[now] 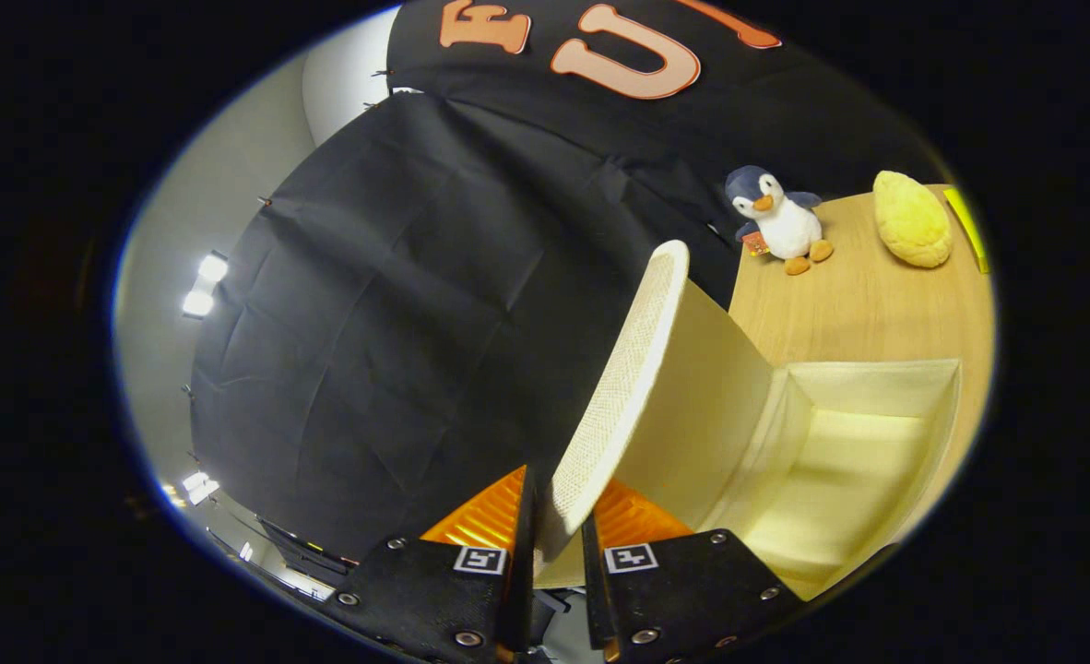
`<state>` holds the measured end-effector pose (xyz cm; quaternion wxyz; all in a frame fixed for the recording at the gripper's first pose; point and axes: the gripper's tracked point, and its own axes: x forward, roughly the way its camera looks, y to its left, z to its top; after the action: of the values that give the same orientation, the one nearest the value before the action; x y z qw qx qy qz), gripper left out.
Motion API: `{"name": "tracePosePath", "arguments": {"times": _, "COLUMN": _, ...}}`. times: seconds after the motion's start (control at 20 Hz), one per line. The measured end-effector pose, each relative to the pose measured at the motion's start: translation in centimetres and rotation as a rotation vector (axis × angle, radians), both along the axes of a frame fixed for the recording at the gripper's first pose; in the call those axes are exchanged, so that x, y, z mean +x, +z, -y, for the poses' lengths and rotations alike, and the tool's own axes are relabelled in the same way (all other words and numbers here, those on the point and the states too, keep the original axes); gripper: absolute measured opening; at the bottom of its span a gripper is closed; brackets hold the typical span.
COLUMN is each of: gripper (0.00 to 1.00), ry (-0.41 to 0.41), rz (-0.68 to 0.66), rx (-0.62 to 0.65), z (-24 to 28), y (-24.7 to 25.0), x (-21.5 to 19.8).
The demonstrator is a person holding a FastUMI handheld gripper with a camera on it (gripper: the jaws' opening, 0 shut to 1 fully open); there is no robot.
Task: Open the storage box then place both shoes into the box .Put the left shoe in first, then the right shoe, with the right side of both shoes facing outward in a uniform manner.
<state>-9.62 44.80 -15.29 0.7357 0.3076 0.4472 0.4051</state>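
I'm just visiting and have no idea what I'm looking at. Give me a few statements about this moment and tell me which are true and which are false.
1. The gripper is shut on the lid of the storage box. True.
2. The lid lies flat, closing the box. False: it is lifted, and the inside shows.
3. A shoe already sits in the box. False: what shows of the inside holds nothing.
4. A penguin toy stands on the wooden table beyond the box. True.
5. The yellow plush is inside the box. False: it lies on the table beside the penguin.
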Motion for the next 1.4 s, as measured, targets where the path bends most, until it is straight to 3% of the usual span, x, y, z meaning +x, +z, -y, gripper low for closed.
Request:
{"name": "tracePosePath", "arguments": {"times": 0.25, "gripper": 0.26, "ry": 0.039, "rz": 0.000, "rx": -0.051, "z": -6.0, "y": -1.7, "x": 0.0}}
{"name": "tracePosePath", "arguments": {"times": 0.35, "gripper": 0.50, "ry": 0.076, "rz": -0.013, "rx": -0.093, "z": -7.1, "y": -3.2, "x": -0.3}}
{"name": "tracePosePath", "arguments": {"times": 0.4, "gripper": 0.71, "ry": 0.089, "rz": -0.012, "rx": -0.102, "z": -7.3, "y": -3.5, "x": -0.7}}
{"name": "tracePosePath", "arguments": {"times": 0.5, "gripper": 0.87, "ry": 0.099, "rz": 0.023, "rx": -0.126, "z": -6.8, "y": -3.5, "x": -1.0}}
{"name": "tracePosePath", "arguments": {"times": 0.8, "gripper": 0.94, "ry": 0.056, "rz": 0.223, "rx": -0.330, "z": 2.0, "y": -6.8, "x": 0.5}}
{"name": "tracePosePath", "arguments": {"times": 1.05, "gripper": 0.95, "ry": -0.081, "rz": 0.344, "rx": -0.566, "z": 13.3, "y": -10.4, "x": 3.2}}
{"name": "tracePosePath", "arguments": {"times": 1.4, "gripper": 0.89, "ry": -0.258, "rz": 0.303, "rx": -0.845, "z": 30.7, "y": -15.4, "x": 2.0}}
